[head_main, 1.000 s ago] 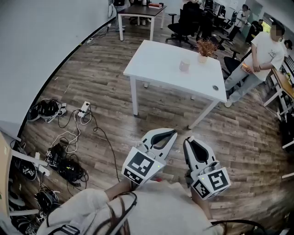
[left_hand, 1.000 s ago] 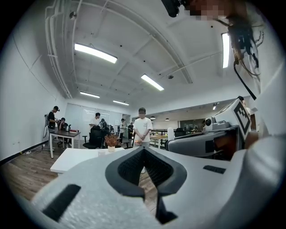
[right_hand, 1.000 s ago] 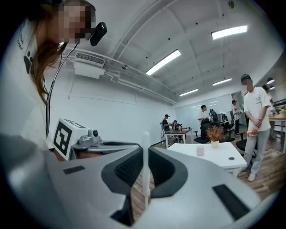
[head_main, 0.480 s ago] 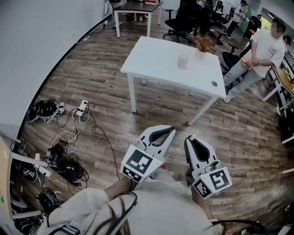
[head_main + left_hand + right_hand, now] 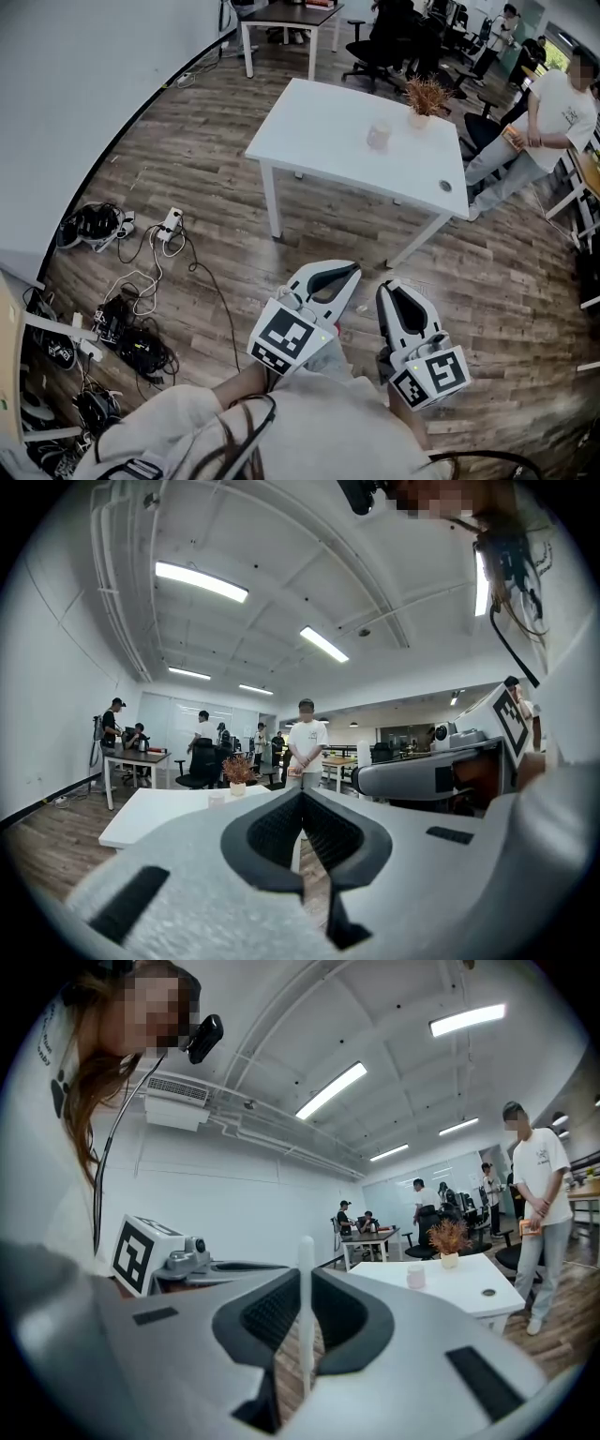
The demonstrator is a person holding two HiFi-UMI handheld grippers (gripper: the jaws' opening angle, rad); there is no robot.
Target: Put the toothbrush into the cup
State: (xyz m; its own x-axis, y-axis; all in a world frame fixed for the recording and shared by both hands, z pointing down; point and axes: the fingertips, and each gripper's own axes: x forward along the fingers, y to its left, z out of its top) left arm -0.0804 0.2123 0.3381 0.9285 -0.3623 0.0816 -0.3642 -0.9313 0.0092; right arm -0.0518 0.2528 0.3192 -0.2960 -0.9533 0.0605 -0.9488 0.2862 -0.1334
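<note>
A small pale cup (image 5: 378, 137) stands on a white table (image 5: 319, 122) a few steps ahead, also seen as the cup (image 5: 413, 1277) in the right gripper view. My right gripper (image 5: 305, 1274) is shut on a thin white toothbrush (image 5: 305, 1316) that stands upright between its jaws. In the head view the right gripper (image 5: 386, 289) is held close to my body, over the floor. Beside it, my left gripper (image 5: 349, 272) has its jaws together with nothing between them; the left gripper (image 5: 301, 794) points towards the table (image 5: 159, 813).
A potted dry plant (image 5: 427, 98) and a small dark disc (image 5: 445, 185) also sit on the table. A person in a white shirt (image 5: 548, 112) stands at its right end. Cables and gear (image 5: 131, 328) lie on the wooden floor at left. Office chairs (image 5: 384, 47) stand behind.
Both grippers stay in about the same place near my body. The head view has shifted a little, so the table sits slightly differently in the picture.
</note>
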